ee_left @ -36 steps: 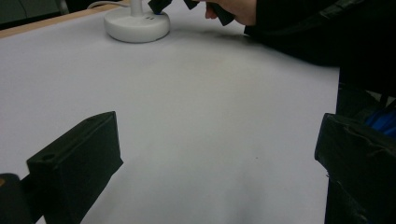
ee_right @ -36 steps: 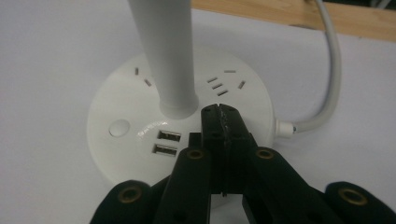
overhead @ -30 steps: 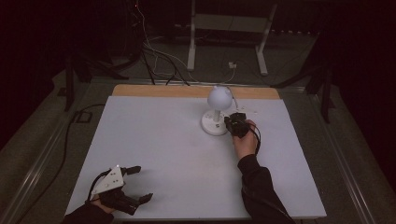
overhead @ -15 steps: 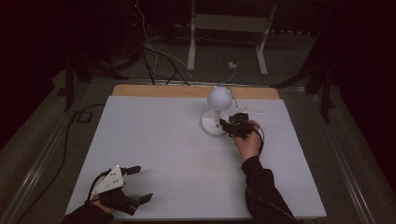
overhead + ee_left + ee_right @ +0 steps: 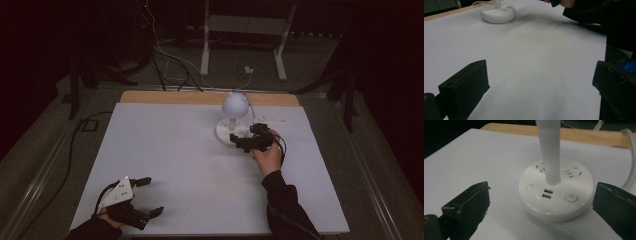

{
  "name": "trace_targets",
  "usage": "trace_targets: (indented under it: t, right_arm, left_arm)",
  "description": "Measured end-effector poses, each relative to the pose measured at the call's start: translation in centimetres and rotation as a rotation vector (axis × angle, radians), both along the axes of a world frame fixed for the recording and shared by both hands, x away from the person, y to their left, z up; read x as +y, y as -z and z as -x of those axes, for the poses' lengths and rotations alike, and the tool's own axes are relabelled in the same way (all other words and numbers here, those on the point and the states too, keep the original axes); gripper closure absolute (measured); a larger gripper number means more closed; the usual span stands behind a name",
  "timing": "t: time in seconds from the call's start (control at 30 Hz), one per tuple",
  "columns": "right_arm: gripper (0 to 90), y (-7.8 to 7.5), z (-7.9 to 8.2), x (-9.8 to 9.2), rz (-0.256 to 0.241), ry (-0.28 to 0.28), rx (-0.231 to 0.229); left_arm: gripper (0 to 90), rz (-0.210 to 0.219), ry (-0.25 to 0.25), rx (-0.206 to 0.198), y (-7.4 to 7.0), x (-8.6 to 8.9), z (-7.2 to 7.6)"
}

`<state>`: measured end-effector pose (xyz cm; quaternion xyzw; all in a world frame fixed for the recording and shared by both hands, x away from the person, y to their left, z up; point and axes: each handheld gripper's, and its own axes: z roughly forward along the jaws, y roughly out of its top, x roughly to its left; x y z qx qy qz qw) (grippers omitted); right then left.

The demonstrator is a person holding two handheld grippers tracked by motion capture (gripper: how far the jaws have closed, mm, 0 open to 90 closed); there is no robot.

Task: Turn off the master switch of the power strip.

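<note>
A white desk lamp with a round head stands on a round base at the back middle of the white table sheet. My right gripper is open just in front of that base, jaws pointing at it. In the right gripper view the base sits between the spread jaws without touching them, and shows a power button, two USB ports and the stem. My left gripper rests open at the near left corner, holding nothing. In its view the lamp base is far off.
A wooden table edge runs behind the sheet. The lamp's white cable leaves to the right of the base. Cables and a metal stand are on the floor beyond the table. The person's dark sleeve crosses the left gripper view.
My right gripper has drawn back a little from the right side of the lamp base toward the person and turned its jaws toward the base. The left gripper has not moved.
</note>
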<state>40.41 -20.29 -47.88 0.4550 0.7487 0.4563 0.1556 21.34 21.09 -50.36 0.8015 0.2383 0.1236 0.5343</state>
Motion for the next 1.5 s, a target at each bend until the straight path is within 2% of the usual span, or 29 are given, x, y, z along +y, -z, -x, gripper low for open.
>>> trace_targets:
  t: [0.1, 0.3, 0.4, 0.53, 0.67, 0.8, 0.97, 1.13, 1.33, 1.5]
  right_arm:
    - [0.6, -0.3, 0.2, 0.0, -0.037, -0.032, 0.009]
    - [0.0, -1.0, 0.8, 0.2, -0.074, -0.076, -0.03]
    - [0.0, -1.1, 1.0, 0.6, -0.07, -0.107, -0.026]
    - [0.0, -1.2, 1.5, 0.8, -0.048, -0.111, -0.011]
    - [0.0, -1.4, 2.0, 0.7, -0.059, -0.104, -0.03]
    - [0.0, -1.8, 2.7, 0.5, -0.053, -0.114, -0.058]
    - [0.0, -2.3, 4.0, 0.2, -0.073, -0.136, -0.072]
    - [0.0, -2.6, 5.6, -0.4, -0.096, -0.174, -0.086]
    - [0.0, -2.3, 7.4, -1.2, -0.118, -0.239, -0.063]
    - [0.0, -1.5, 8.6, -1.8, -0.07, -0.29, -0.073]
  left_arm:
    - [0.9, 0.001, -0.001, 0.004, 0.0, 0.0, -0.1]
    - [0.9, 0.002, -0.004, 0.005, 0.0, 0.0, -0.1]
    - [0.9, 0.003, -0.007, 0.005, 0.0, 0.1, 0.0]
    - [0.9, 0.001, -0.005, 0.003, 0.0, 0.1, 0.1]
    - [0.9, 0.002, -0.004, 0.002, 0.0, 0.1, 0.2]
    - [0.9, 0.003, -0.003, 0.002, 0.0, 0.1, 0.2]
    - [0.9, 0.005, -0.001, -0.001, 0.0, 0.1, 0.2]
    - [0.9, 0.0, 0.007, -0.002, 0.0, 0.0, 0.3]
    - [0.9, 0.001, 0.008, -0.003, 0.0, 0.0, 0.3]
    - [0.9, -0.002, 0.009, 0.0, 0.0, -0.1, 0.3]
